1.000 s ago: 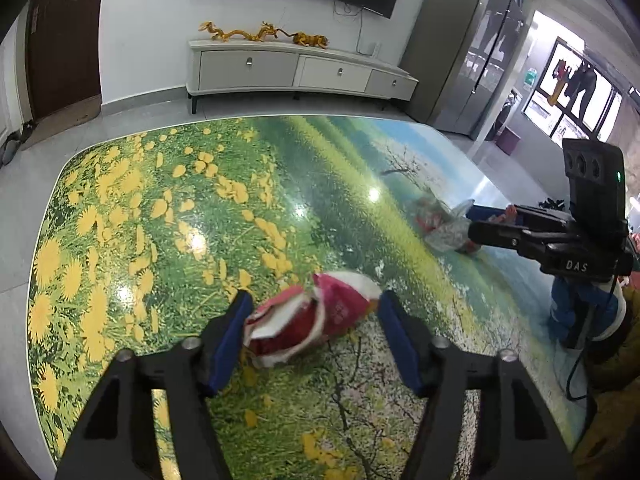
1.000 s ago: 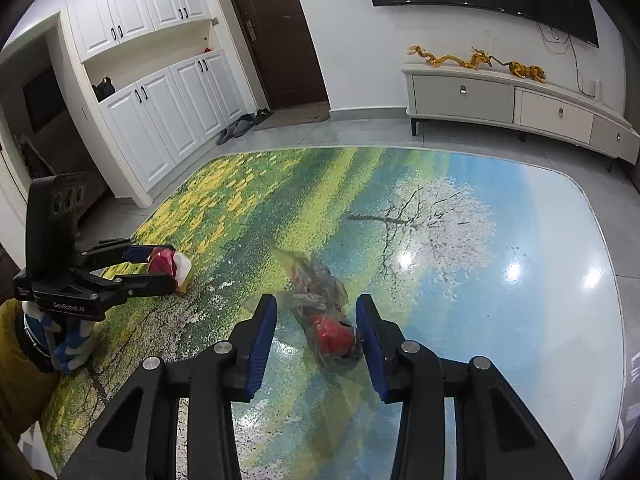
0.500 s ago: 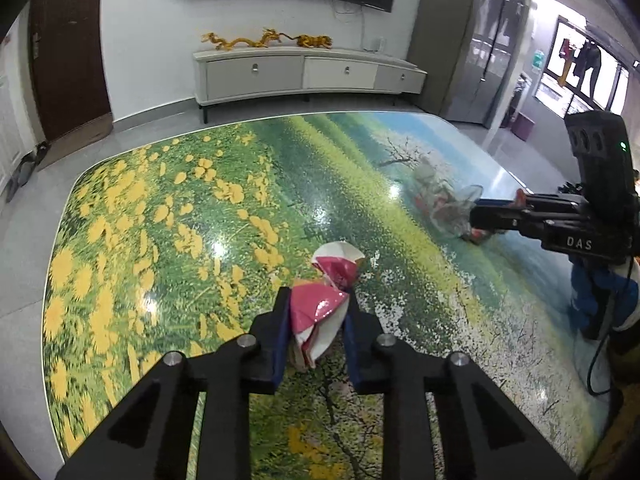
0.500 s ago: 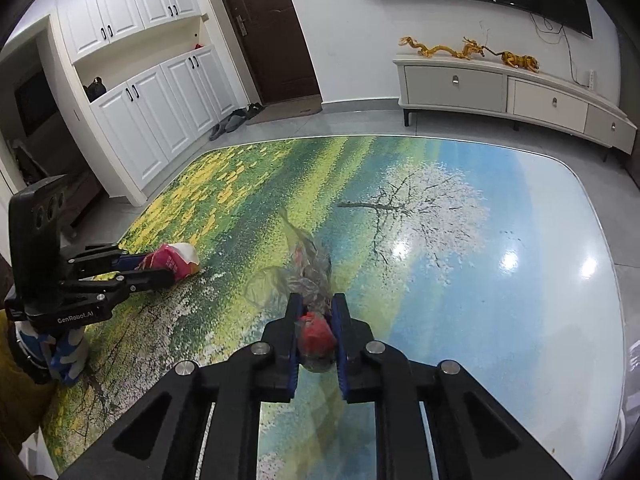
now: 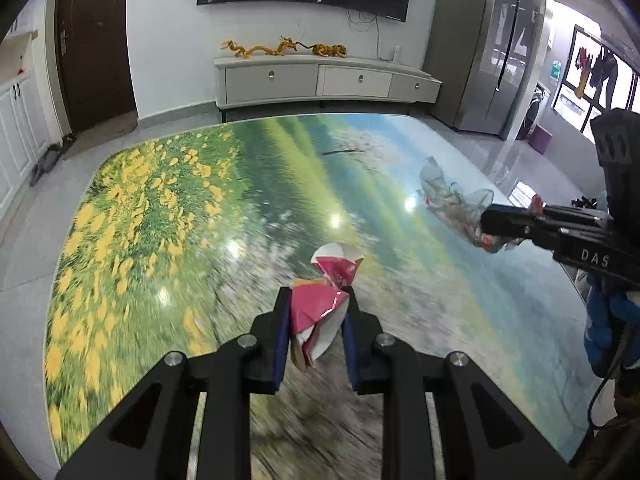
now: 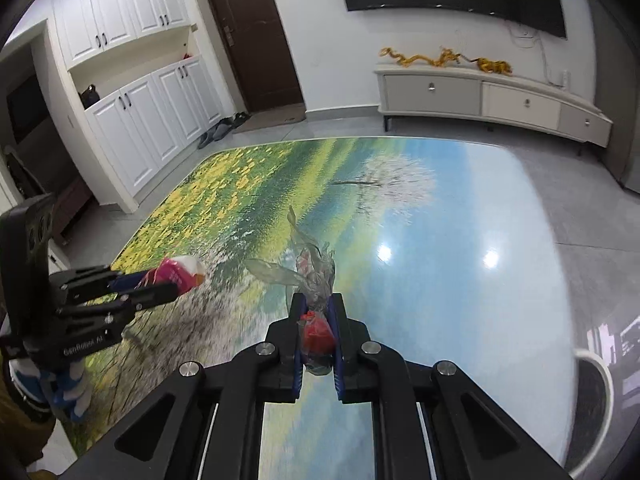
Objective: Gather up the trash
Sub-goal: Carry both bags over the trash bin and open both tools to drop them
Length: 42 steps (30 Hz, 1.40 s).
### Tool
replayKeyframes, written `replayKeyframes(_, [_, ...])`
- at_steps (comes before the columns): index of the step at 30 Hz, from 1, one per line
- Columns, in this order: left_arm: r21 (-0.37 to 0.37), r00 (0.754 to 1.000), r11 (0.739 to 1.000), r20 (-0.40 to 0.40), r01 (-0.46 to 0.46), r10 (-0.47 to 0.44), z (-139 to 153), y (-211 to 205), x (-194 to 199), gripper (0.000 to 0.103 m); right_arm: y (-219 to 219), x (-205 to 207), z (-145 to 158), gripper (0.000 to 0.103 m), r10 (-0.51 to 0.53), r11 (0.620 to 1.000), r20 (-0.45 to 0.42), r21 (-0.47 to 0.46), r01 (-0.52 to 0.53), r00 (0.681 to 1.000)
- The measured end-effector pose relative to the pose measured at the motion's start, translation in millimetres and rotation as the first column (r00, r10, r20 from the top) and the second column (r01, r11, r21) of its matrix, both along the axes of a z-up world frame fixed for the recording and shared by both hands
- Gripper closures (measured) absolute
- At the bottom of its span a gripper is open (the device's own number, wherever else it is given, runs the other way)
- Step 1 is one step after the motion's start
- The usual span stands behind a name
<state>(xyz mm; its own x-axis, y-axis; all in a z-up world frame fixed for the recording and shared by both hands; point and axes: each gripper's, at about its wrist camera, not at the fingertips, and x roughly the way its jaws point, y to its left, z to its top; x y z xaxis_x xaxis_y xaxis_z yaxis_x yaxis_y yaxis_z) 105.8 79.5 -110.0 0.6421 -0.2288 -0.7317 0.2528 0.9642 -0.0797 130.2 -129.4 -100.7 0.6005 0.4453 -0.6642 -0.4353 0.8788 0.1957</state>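
The crumpled pink-and-white paper wrapper [image 5: 320, 312] is pinched between the blue pads of the left tongs [image 5: 314, 320], held above the glossy desk printed with a flower-meadow landscape [image 5: 168, 216]. The crinkled clear plastic bag with a red lump inside [image 6: 316, 320] is clamped in the narrow right tongs [image 6: 316, 336], its loose end sticking up beyond the tips. Only the right wrist view shows a white round rim [image 6: 600, 368] at the desk's right edge, and white cabinets [image 6: 140, 120]. The left view alone shows a grey refrigerator [image 5: 480, 48].
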Motion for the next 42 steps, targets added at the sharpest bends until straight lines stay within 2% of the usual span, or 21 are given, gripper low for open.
replayKeyframes(3, [0.003, 1.000, 1.000, 0.024, 0.007, -0.007, 13.7, -15.0, -24.7, 0.081, -16.7, -27.8, 7.1, 0.092, -0.035, 0.999, 0.008, 0.007, 0.035, 0.999])
replayKeyframes(11, [0.102, 0.989, 0.994, 0.136, 0.041, -0.055, 56.9, -66.8, -82.7, 0.081, -59.8, -95.9, 26.8, 0.092, -0.123, 0.991, 0.057, 0.052, 0.120, 0.991])
replayKeyframes(18, [0.168, 0.973, 0.984, 0.212, 0.056, -0.092, 86.3, -101.6, -117.6, 0.081, -86.7, -136.9, 45.6, 0.092, -0.167, 0.982, 0.119, 0.108, 0.154, 0.979])
replayKeyframes(26, [0.240, 0.951, 0.970, 0.287, 0.042, -0.112, 110.3, -134.8, -146.0, 0.081, -112.4, -164.5, 60.3, 0.092, -0.200, 0.969, 0.181, 0.185, 0.166, 0.963])
replayKeyframes(31, [0.282, 0.937, 0.958, 0.314, 0.061, -0.152, 118.9, -160.7, -149.9, 0.081, -134.4, -173.9, 63.7, 0.092, -0.236, 0.955, 0.200, 0.230, 0.188, 0.951])
replayKeyframes(35, [0.302, 0.930, 0.947, 0.305, 0.108, -0.203, 120.0, -188.5, -139.8, 0.081, -157.9, -178.0, 60.4, 0.092, -0.292, 0.936, 0.198, 0.258, 0.238, 0.936])
replayKeyframes(39, [0.300, 0.929, 0.935, 0.255, 0.190, -0.270, 112.2, -225.9, -113.6, 0.081, -193.8, -173.4, 47.6, 0.092, -0.374, 0.905, 0.168, 0.280, 0.320, 0.912])
replayKeyframes(42, [0.282, 0.926, 0.920, 0.184, 0.272, -0.330, 97.3, -265.4, -83.1, 0.081, -226.5, -166.6, 32.7, 0.092, -0.450, 0.869, 0.125, 0.288, 0.402, 0.884])
